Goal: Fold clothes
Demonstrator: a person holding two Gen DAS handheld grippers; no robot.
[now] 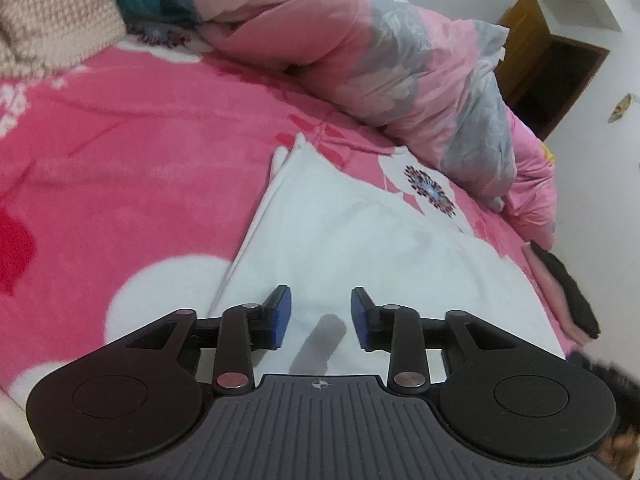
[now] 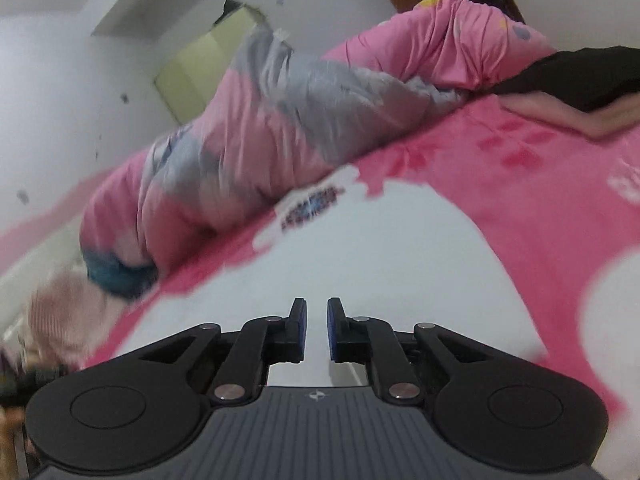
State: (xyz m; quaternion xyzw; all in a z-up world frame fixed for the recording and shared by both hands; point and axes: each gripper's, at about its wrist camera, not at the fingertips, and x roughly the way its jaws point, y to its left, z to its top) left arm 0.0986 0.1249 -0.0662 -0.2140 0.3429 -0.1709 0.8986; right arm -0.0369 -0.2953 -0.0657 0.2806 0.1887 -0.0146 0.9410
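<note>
Left gripper (image 1: 320,312): nearest the lens, poised over the near end of the white garment; blue pads spread wide with nothing between them, its shadow falling on the cloth.
Right gripper (image 2: 316,328): above the same white cloth; jaws nearly together with a narrow slit left, nothing seen caught in it.
White garment (image 1: 360,248): lies flat on the bed, folded into a long shape that narrows to a point at its far end (image 1: 298,146); layered edges show along its left side. The right wrist view is blurred (image 2: 360,248).
Pink floral blanket (image 1: 140,140): covers the bed beneath the garment, with large white blossoms.
Pink and grey quilt (image 1: 400,60): bunched along the far side of the bed.
Black item (image 1: 568,292): on pale pink folded cloth at the bed's edge, right of the garment.
Knitted beige textile (image 1: 48,12): far left corner.
</note>
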